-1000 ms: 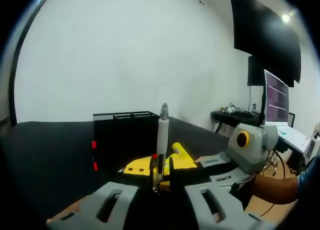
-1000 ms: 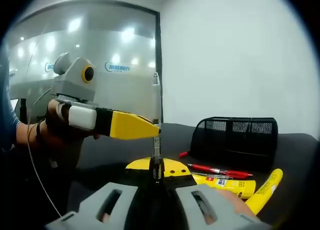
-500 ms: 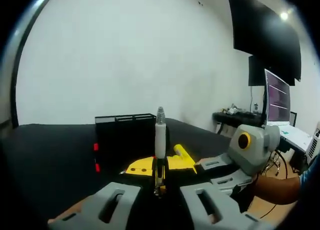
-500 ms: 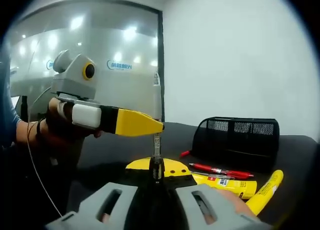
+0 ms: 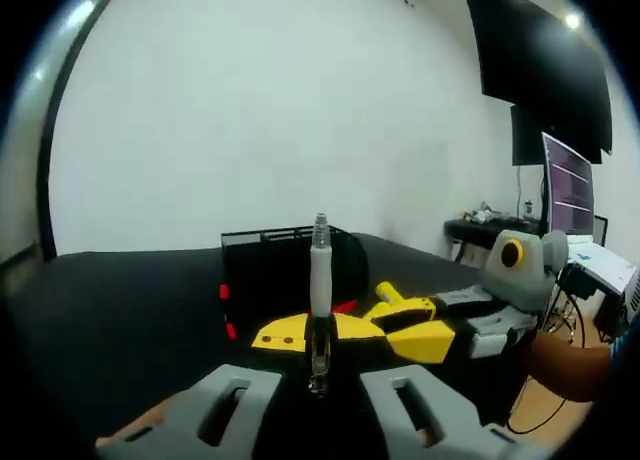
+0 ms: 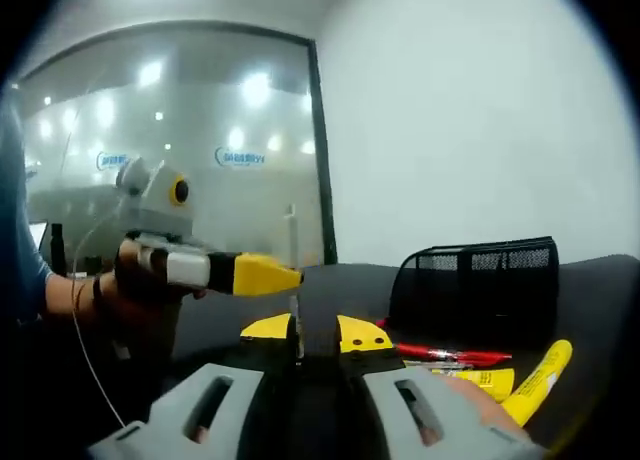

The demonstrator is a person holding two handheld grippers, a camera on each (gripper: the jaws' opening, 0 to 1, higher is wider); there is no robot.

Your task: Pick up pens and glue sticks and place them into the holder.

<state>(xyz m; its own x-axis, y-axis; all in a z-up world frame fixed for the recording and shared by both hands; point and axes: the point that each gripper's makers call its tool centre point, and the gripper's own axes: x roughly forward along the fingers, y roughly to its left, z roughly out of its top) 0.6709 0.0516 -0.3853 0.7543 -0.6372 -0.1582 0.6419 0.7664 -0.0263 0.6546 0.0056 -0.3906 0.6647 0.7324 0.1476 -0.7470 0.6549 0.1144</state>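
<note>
Since the earlier frames, the right gripper (image 6: 303,342) had let go of the silver pen (image 5: 319,280) and drawn away from it, its yellow tips (image 5: 418,340) now apart and clear of the barrel in the left gripper view; before, both grippers met at the pen. One silver pen stood upright, clamped at its lower end between the closed yellow tips of the left gripper (image 5: 318,332). In the right gripper view that gripper's yellow tip (image 6: 265,275) showed held by a person's hand (image 6: 140,285), the pen (image 6: 292,242) rising thin and pale from it. One black mesh holder (image 6: 478,285) stood on the dark table (image 6: 590,310), well behind the grippers. Beside its base lay one red pen (image 6: 450,354), one yellow glue stick with a printed label (image 6: 482,380), and one plain yellow tube (image 6: 540,382), all flat on the table and close together. Whether a further thin pen lay between the red pen and the labelled stick could not be told. The right gripper's jaws stood a small way open, with nothing between them.
</note>
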